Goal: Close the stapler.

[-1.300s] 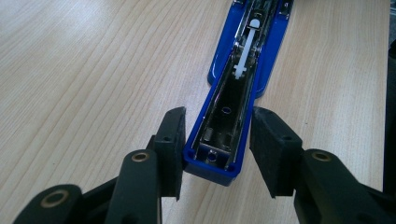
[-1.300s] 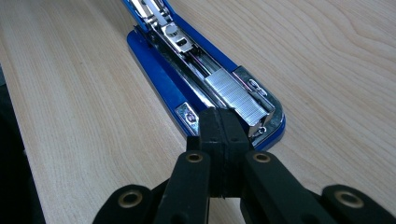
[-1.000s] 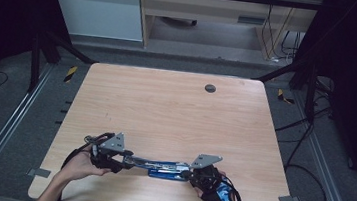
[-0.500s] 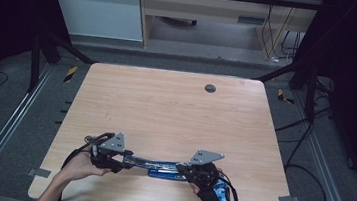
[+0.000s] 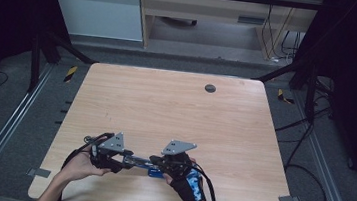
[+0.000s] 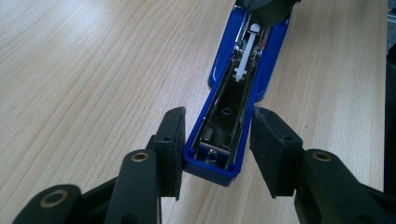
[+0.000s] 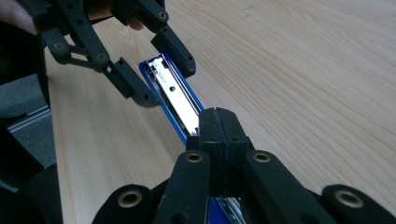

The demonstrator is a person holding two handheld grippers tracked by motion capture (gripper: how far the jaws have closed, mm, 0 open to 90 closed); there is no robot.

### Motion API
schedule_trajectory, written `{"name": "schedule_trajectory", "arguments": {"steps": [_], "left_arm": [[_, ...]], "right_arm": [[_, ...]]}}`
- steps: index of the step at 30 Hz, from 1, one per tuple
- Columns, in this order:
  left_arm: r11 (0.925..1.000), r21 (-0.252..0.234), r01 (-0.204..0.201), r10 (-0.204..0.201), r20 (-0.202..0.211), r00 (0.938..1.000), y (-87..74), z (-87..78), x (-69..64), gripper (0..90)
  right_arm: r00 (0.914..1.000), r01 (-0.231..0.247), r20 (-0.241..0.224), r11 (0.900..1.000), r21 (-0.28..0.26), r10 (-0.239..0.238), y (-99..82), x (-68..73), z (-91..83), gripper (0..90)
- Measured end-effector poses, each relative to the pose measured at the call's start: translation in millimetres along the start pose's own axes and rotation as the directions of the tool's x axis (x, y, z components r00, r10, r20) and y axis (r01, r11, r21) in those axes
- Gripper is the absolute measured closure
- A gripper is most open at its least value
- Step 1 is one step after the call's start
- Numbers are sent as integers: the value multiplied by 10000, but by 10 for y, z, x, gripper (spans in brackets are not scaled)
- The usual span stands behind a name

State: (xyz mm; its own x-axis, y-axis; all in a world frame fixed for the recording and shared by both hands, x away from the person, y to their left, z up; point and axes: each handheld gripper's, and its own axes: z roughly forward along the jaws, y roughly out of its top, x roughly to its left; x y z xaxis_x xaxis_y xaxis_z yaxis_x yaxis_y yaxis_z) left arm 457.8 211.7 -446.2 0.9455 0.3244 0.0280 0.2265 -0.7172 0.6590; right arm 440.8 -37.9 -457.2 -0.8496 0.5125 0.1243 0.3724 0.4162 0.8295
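While both forearms are entering from the near edge of the tabletop, the two hands are holding their tools pointed inward at each other, low over the near strip of wood. Left hand: bare, palm cupping the left tool, grey plate on top tilting upward. Right hand: wearing a blue-and-black glove, gripping the right tool, cable looping behind the wrist.

Blue stapler: lying between the two tools near the front edge, appearing as little more than a blue sliver from the high view. Left gripper view: the stapler is lying with its open metal channel and white plastic pusher facing up; the left tool is sitting spread, one pad touching the blue end, the other standing just apart. Right gripper view: the right tool is showing its pads pressed flat together over the stapler; whether they are pinching any part of it cannot be told. Beyond them, the left tool is bracketing the far end.

Farther off: a small dark round disc is sitting near the far edge.
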Motion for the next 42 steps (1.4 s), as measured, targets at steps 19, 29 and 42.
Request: {"name": "schedule_trajectory", "arguments": {"steps": [19, 29, 42], "left_arm": [[10000, -6, 42, -42, 15, 10000, -18, 5, 8, 558], [9957, -874, 301, -327, -285, 9991, 5, -149, 8, 518], [9434, -2694, 1936, -2571, -2251, 9398, -123, -433, 195, 557]], "right_arm": [[9999, 95, -51, 9995, 293, -93, -26, 61, 266, 900], [9999, 105, -63, 9995, 284, -103, -27, 60, 264, 900], [9999, 125, -59, 9995, 276, -124, -29, 64, 261, 900]]}}
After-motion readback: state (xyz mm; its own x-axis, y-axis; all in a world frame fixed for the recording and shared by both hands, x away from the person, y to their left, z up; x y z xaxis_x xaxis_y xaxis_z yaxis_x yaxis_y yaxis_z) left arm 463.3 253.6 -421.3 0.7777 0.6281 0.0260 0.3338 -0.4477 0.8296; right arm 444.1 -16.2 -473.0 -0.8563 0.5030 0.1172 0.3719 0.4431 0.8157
